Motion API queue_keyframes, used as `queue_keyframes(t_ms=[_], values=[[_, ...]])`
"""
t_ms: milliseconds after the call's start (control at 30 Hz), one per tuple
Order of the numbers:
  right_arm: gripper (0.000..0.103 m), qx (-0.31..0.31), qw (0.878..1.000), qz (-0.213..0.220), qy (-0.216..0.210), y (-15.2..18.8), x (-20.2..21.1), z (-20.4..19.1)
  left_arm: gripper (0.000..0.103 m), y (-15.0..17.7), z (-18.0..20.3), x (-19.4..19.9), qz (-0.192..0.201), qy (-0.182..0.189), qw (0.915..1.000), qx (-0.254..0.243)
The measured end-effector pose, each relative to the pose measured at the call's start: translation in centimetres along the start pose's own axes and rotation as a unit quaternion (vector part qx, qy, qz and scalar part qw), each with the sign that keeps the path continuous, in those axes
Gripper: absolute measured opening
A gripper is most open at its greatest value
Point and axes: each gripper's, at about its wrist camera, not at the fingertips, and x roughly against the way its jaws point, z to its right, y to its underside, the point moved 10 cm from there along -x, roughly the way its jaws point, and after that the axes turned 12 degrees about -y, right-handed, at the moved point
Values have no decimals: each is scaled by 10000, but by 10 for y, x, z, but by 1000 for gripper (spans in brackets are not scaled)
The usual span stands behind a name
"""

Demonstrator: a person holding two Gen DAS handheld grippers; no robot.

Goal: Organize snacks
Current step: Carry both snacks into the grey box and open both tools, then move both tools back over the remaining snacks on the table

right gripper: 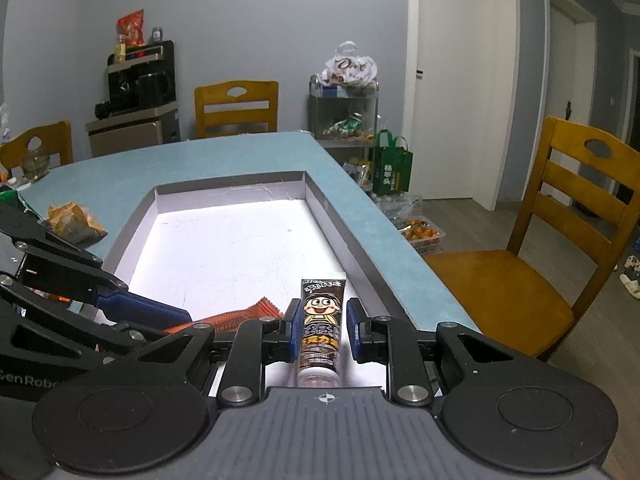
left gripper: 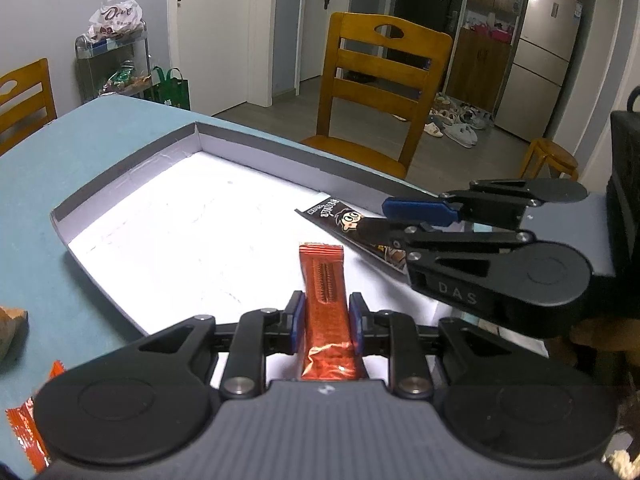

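Left wrist view | left gripper [left gripper: 326,322] pinches orange snack pack [left gripper: 325,304] over white tray [left gripper: 120,184] | light, crinkly, hold its middle | right gripper [right gripper: 320,330] squeezes soft chocolate tube [right gripper: 320,320], near tray's right wall

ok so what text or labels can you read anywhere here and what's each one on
"DAS": right gripper, on its black finger link.
"Dove": white plastic bag on the metal cart.
"en Robo", cut off: left gripper body.
Chinese characters, not legible: dark cartoon-face tube.
White characters, too small: green tote bag.
Orange wrapper: no readable text.
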Motion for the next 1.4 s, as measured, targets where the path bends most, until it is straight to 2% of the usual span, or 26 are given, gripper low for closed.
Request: queue_keyframes(t_ms=[67,133,167,200,400,567,967,1100,1267,1400], values=[[25,18,10000,6,4,1,1,-1,23,-2,0,-1,10,21,10000,-4],[25,29,10000,21,6,1,2,-2,35,-2,-2,0,28,32,10000,2],[25,34,10000,30,8,3,3,-3,45,-1,-2,0,43,22,10000,8],[25,33,10000,32,11,3,4,-4,49,-1,-3,1,72,12,10000,19],[25,11,10000,31,-18,4,7,-6,58,1,-8,8,130,-85,9999,57],[34,10,10000,17,-25,1,9,-8,68,1,-15,17,242,-132,9995,122],[54,34,9999,141,-45,-9,16,-16,81,6,-34,49,537,-356,9977,205],[57,79,9998,170,-50,-13,17,-23,84,11,-42,57,574,-389,9972,277],[68,117,9997,217,-37,-17,19,-28,86,17,-51,69,651,-437,9964,319],[75,151,9995,257,-59,-22,21,-36,91,23,-60,78,760,-500,9951,388]])
